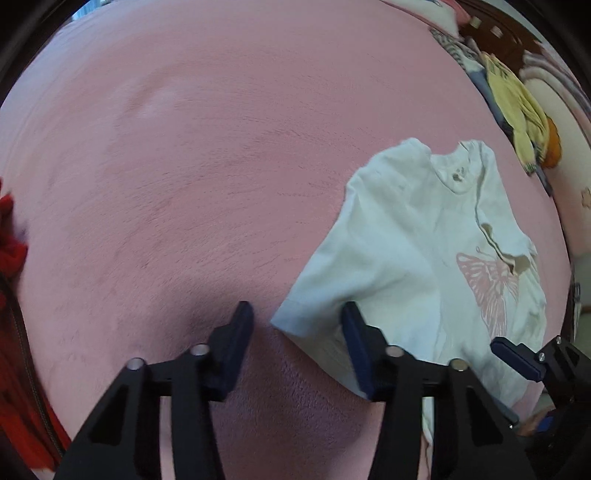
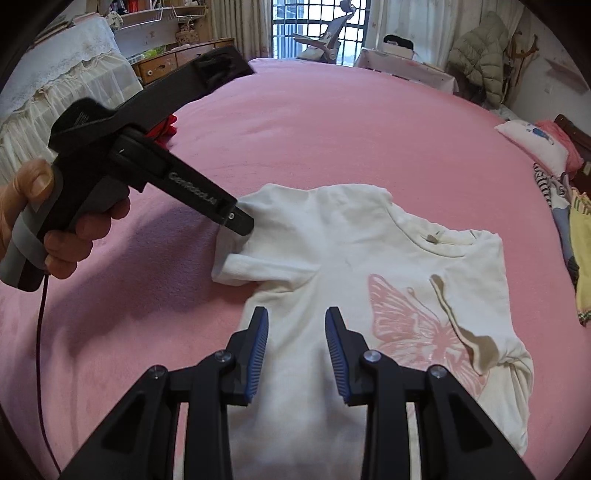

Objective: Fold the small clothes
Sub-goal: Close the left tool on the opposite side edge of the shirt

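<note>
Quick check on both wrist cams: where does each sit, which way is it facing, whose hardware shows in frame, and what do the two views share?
Left wrist: on the left gripper, looking down along its open jaws at the pink plush bedspread and the sleeve of the white butterfly-print T-shirt; the right gripper shows at lower right.
Right wrist: on the right gripper, jaws open over the shirt body, facing the barred window; the left gripper body and the person's left hand show at left.
Shared: shirt, bedspread, yellow garment.
</note>
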Action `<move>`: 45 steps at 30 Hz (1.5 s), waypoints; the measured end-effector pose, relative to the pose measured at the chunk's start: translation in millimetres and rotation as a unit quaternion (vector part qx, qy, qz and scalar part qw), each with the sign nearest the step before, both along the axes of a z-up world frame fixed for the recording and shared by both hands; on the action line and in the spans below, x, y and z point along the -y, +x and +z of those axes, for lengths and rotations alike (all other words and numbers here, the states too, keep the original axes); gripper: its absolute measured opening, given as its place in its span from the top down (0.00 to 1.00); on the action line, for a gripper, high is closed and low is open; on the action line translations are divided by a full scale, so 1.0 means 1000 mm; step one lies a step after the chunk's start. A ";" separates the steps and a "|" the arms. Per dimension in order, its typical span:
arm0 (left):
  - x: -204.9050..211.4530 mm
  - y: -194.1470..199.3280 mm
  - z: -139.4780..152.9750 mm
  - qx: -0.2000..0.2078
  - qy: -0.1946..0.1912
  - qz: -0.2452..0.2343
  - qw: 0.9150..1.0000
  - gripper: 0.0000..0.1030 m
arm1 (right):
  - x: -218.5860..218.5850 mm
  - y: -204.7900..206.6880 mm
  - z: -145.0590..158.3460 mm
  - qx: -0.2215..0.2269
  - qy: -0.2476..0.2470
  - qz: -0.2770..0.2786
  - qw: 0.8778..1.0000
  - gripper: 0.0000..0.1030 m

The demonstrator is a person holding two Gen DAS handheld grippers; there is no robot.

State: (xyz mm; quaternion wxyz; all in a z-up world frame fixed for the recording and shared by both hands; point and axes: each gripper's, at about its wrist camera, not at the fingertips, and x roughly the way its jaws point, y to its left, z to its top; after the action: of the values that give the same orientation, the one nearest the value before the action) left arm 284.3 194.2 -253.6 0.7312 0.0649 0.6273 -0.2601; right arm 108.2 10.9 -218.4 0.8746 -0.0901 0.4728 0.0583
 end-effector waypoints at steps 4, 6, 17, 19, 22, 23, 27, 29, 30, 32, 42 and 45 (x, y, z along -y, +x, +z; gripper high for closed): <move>0.004 -0.001 0.002 -0.006 -0.014 -0.038 0.999 0.71 | -0.028 0.002 -0.008 0.021 -0.046 0.000 0.999 0.69; -0.001 0.003 0.001 -0.010 -0.020 -0.040 0.999 0.80 | -0.041 0.003 -0.011 0.031 -0.068 0.007 0.997 0.69; 0.002 0.006 0.008 0.012 -0.013 -0.052 0.998 0.93 | -0.075 0.015 -0.028 0.062 -0.176 0.039 0.982 0.57; 0.002 0.007 0.008 0.012 -0.011 -0.055 0.998 0.93 | -0.078 0.015 -0.030 0.068 -0.191 0.048 0.978 0.57; 0.008 0.008 0.005 0.007 -0.012 -0.054 0.998 0.94 | -0.081 0.016 -0.033 0.079 -0.207 0.063 0.973 0.58; 0.006 0.008 0.005 0.005 -0.012 -0.053 0.999 0.94 | -0.081 0.018 -0.034 0.076 -0.206 0.067 0.973 0.60; 0.005 0.011 0.007 0.005 -0.015 -0.047 0.999 0.94 | -0.077 0.030 -0.039 0.037 -0.181 0.065 0.981 0.94; 0.008 0.012 0.010 0.008 -0.018 -0.042 0.999 0.94 | -0.072 0.031 -0.034 0.036 -0.161 0.059 0.985 0.94; 0.010 0.013 0.014 0.011 -0.020 -0.039 0.999 0.94 | -0.068 0.031 -0.029 0.036 -0.147 0.054 0.987 0.94; 0.013 0.014 0.023 0.017 -0.026 -0.034 0.999 0.94 | -0.059 0.032 -0.019 0.039 -0.119 0.039 0.991 0.94; 0.088 0.007 0.067 0.051 -0.064 -0.057 0.995 0.94 | 0.026 0.030 0.018 0.021 0.032 -0.104 0.994 0.94; 0.117 0.008 0.063 0.050 -0.067 -0.060 0.995 0.94 | 0.055 0.033 0.012 0.005 0.053 -0.137 0.989 0.94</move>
State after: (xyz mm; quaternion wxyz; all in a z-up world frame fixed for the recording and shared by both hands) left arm 292.1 76.8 -190.2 0.7474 0.0668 0.5661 -0.3412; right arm 141.2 -43.8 -206.2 0.8802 0.0218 0.4726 -0.0377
